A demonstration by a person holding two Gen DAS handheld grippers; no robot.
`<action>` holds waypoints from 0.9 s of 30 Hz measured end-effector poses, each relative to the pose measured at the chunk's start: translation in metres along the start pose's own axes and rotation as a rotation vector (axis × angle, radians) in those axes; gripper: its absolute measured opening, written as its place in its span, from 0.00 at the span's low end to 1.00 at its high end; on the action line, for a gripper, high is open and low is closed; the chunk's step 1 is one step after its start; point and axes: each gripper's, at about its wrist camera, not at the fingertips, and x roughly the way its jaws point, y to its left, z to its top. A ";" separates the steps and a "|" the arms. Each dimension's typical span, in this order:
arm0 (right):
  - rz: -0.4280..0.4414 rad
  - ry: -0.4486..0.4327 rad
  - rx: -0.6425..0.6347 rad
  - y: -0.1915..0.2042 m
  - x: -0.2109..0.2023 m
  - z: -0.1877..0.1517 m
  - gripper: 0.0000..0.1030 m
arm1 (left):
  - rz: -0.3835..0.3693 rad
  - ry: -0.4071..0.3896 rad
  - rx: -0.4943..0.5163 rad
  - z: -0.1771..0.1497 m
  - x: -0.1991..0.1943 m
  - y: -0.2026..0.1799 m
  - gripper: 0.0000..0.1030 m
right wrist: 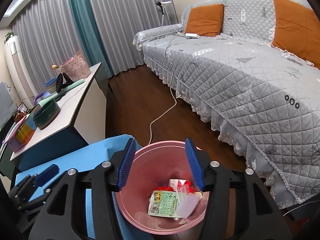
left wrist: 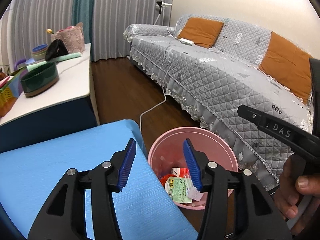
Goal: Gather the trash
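Right wrist: right gripper (right wrist: pixel 161 165) parted, empty, above pink bin (right wrist: pixel 140 216); left gripper (left wrist: pixel 160 165) likewise; sofa (right wrist: pixel 250 76) beside.

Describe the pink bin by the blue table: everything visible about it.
The pink bin is a round, smooth-walled bucket, plastic by the look, standing upright and open-topped on the dark wood floor, between the blue table and the quilted grey sofa. Its rim sits close against the table's edge; whether they touch is unclear. Inside lie a green-and-white packet, red wrappers and a white ridged piece. No gripper touches it.
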 end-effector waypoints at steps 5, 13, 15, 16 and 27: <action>-0.012 -0.041 -0.016 0.005 -0.020 0.007 0.67 | 0.024 -0.038 -0.013 0.004 -0.030 0.014 0.57; -0.006 -0.127 -0.028 0.010 -0.080 0.023 0.86 | 0.053 -0.123 -0.038 0.003 -0.093 0.043 0.74; -0.001 -0.134 -0.055 0.017 -0.095 0.020 0.92 | 0.054 -0.132 -0.053 -0.001 -0.107 0.049 0.76; -0.002 -0.136 -0.065 0.019 -0.100 0.018 0.95 | 0.055 -0.135 -0.059 -0.004 -0.114 0.053 0.79; 0.035 -0.077 -0.148 0.062 -0.150 -0.052 0.95 | 0.150 -0.134 -0.152 -0.065 -0.183 0.078 0.91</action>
